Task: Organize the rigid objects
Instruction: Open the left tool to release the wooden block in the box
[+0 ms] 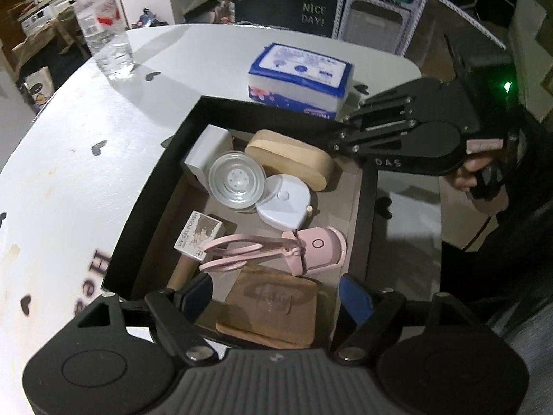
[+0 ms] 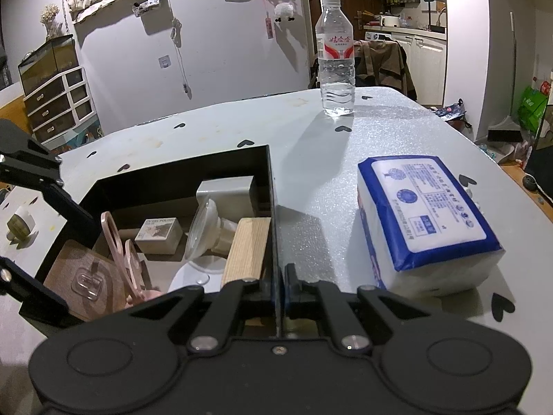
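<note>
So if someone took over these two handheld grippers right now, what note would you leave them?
Left gripper: open, empty, hovering over the near end of the black box.
Right gripper: shut on the box's wall, apparently steadying it.
In the box: wooden case, grey block, clear cup, gel polish carton, pink clip, brown hook card.
Outside, on the table: tissue pack, water bottle.
Done: small items boxed.
Left: probably tidying them; unclear whether pack or bottle belong.
</note>
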A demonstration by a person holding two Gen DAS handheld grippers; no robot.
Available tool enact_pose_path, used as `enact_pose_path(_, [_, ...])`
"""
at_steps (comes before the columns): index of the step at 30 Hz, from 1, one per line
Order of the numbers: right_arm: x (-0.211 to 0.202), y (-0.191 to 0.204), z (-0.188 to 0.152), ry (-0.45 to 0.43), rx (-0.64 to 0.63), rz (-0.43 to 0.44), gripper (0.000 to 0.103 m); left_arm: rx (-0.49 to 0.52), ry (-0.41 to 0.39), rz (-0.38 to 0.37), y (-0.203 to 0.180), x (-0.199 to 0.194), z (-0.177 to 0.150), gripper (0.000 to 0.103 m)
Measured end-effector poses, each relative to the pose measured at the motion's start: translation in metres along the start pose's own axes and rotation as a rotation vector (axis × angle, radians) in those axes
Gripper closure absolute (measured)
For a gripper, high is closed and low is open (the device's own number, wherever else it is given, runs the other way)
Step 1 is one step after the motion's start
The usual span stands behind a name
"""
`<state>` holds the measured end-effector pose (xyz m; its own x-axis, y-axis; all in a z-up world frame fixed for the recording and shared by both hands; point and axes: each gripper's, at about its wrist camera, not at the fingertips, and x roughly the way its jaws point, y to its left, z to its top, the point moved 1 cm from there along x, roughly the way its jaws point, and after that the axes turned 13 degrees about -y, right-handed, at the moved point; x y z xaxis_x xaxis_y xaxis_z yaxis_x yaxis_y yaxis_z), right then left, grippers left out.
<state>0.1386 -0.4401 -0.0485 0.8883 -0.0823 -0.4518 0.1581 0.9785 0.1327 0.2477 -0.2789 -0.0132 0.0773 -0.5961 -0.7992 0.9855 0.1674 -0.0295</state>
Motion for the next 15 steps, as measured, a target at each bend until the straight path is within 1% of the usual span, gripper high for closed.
enact_pose_path(3, [0.000, 0.000, 0.000, 0.000, 0.001, 0.001, 0.098, -0.035, -0.024, -0.001, -0.003, -0.008, -0.001, 0.013])
enact_pose_path(6, [0.000, 0.000, 0.000, 0.002, 0.000, 0.000, 0.098, -0.047, -0.047, 0.008, -0.010, -0.017, -0.002, 0.009])
enact_pose_path(9, [0.001, 0.001, 0.000, 0.005, 0.000, -0.005, 0.098, -0.061, -0.074, 0.016, -0.016, -0.026, -0.005, 0.006])
enact_pose_path(12, [0.002, 0.001, 0.000, 0.006, 0.003, -0.010, 0.098, -0.085, -0.107, 0.037, -0.020, -0.037, -0.009, 0.001])
enact_pose_path(15, [0.002, 0.002, 0.001, 0.008, 0.003, -0.015, 0.098, -0.110, -0.138, 0.068, -0.024, -0.046, -0.014, 0.000])
